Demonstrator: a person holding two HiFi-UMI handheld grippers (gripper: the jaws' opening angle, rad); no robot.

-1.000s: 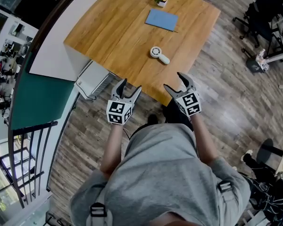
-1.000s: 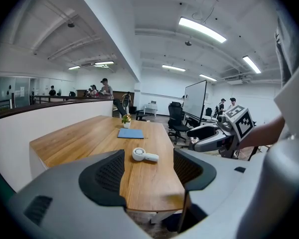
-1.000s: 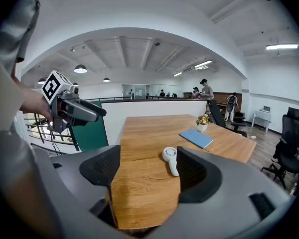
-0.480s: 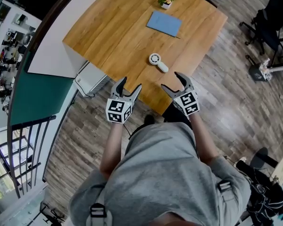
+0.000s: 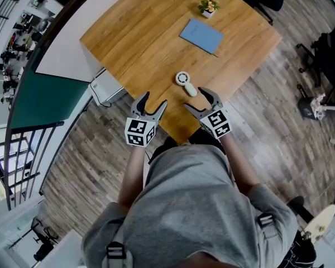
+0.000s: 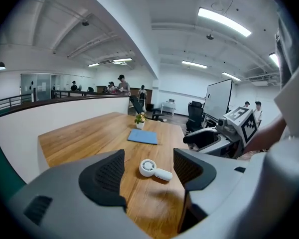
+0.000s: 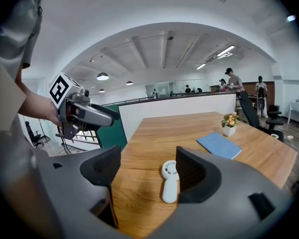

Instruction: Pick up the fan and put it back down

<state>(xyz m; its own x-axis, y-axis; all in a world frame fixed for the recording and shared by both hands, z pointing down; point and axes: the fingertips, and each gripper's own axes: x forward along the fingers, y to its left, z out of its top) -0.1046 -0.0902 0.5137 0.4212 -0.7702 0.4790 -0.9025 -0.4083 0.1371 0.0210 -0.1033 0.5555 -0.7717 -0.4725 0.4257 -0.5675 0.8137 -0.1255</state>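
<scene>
A small white hand fan lies flat on the wooden table, near its front corner. My right gripper stands open over the table edge, just short of the fan's handle, with nothing gripped. In the right gripper view the fan shows between the open jaws of the right gripper, handle toward me. My left gripper is open and empty at the table edge, left of the fan. In the left gripper view the fan lies ahead on the table, beyond the left gripper.
A blue notebook and a small potted plant sit farther back on the table. A white radiator stands left of the table, against a low wall. Office chairs stand at the right. People stand far off in the room.
Both grippers have moved forward to the table's front edge. The right one now sits close to the fan's handle. The fan has not moved.
</scene>
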